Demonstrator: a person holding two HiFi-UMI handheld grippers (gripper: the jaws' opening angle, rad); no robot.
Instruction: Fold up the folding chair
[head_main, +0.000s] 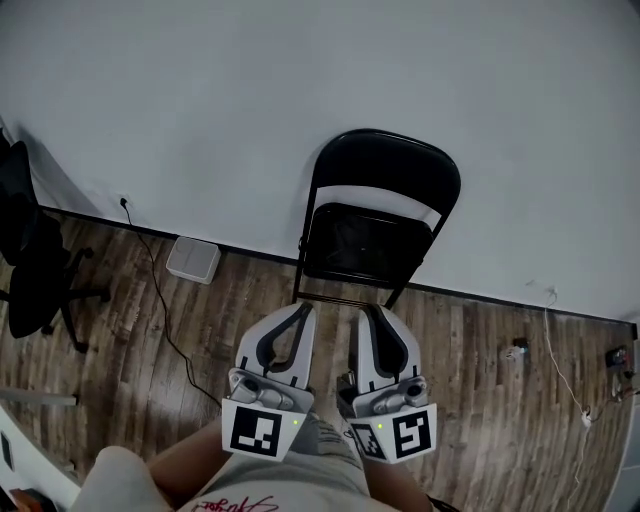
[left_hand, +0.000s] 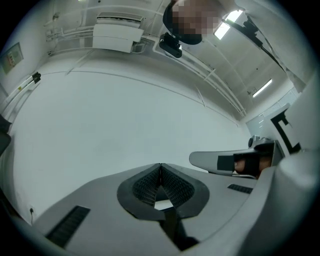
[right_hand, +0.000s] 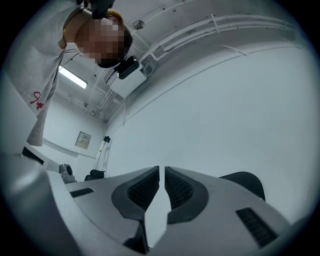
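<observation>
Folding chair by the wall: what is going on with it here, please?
The black folding chair looks already folded, with its seat flipped up, and it stands against the white wall. Nothing touches it. A person holds both grippers close to the body, short of the chair. The left gripper has its jaws shut on nothing. The right gripper has its jaws a thin slit apart and is also empty.

White-shelled left gripper (head_main: 299, 309) and right gripper (head_main: 368, 311); dark ribbed pads (left_hand: 142, 186) lining the fingers (head_main: 303, 335); black-and-white square markers on each rear cube (head_main: 262, 431); tiny green light (head_main: 297, 422) beside; light shirt (head_main: 290, 488) bearing red script.
</observation>
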